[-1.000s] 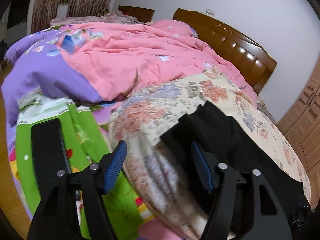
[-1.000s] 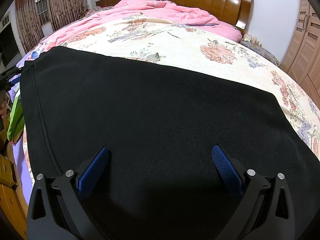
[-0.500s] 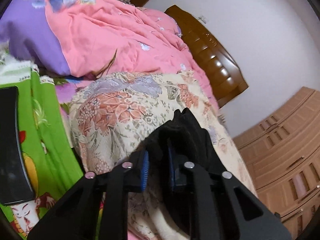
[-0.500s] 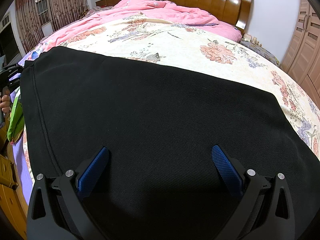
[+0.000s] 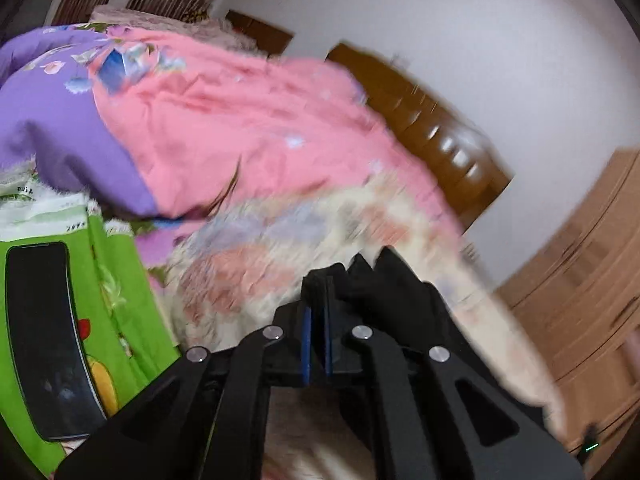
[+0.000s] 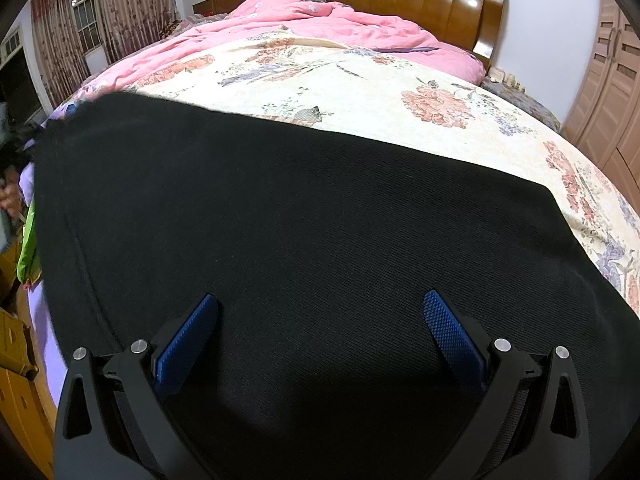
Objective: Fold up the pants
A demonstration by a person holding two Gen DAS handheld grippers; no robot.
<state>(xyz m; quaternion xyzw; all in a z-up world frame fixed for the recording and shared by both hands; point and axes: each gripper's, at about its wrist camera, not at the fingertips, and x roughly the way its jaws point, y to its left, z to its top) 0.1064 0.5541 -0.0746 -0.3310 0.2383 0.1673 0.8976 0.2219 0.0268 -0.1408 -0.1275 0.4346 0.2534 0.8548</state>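
The black pants (image 6: 304, 224) lie spread across the near part of the floral bed cover (image 6: 360, 80). My right gripper (image 6: 320, 320) hovers low over their middle, open, its blue pads (image 6: 188, 340) wide apart with only flat cloth below. In the left wrist view, my left gripper (image 5: 317, 312) is shut on a bunched corner of the pants (image 5: 384, 280), which sticks up past the pinched blue pads (image 5: 306, 344). That corner is lifted slightly off the cover at the bed's left edge. The view is blurred by motion.
A pink quilt (image 5: 248, 132) and a purple one (image 5: 52, 120) are heaped behind. A black phone (image 5: 44, 336) lies on a green printed cloth (image 5: 120, 312) at the left. A wooden headboard (image 6: 400, 4) and wardrobe doors (image 6: 612, 92) stand at the back and right. A hand (image 6: 8, 200) shows at the far left.
My left gripper went from open beside the pants' corner to shut on it, shifting and rolling a little. The pants' far left corner has lifted slightly. The right gripper has not moved.
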